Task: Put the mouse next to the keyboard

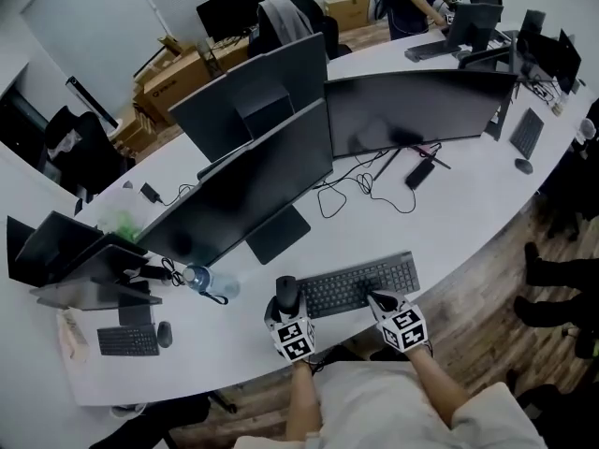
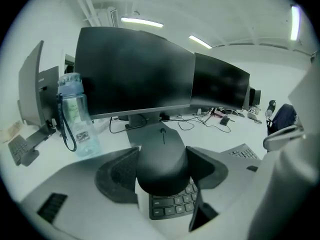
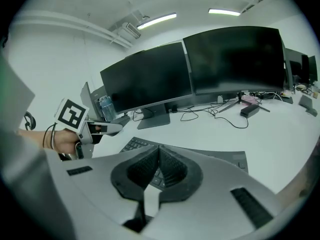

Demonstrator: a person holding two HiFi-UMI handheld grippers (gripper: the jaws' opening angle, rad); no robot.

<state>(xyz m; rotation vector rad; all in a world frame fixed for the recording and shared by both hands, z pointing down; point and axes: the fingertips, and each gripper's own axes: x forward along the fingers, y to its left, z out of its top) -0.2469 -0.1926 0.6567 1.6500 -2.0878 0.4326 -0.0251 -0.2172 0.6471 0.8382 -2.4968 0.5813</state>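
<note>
My left gripper [image 1: 285, 299] is shut on a black mouse [image 2: 161, 156], pads pressing both its sides, and holds it off the desk above the left end of the black keyboard [image 1: 357, 285]. In the left gripper view the keyboard's keys [image 2: 172, 204] show just under the mouse [image 1: 285, 291]. My right gripper [image 1: 378, 299] hovers over the keyboard's right half with its jaws shut and nothing between them; the right gripper view shows its pads [image 3: 158, 165] touching over the keyboard [image 3: 200, 155], with the left gripper [image 3: 107, 128] at the left.
A water bottle [image 1: 202, 280] lies left of the keyboard on the white desk [image 1: 468, 204]. Dark monitors [image 1: 248, 185] and a stand base [image 1: 278, 233] rise behind it, with loose cables [image 1: 360, 187]. A second small keyboard and mouse [image 1: 131, 340] sit far left. The desk's front edge is near me.
</note>
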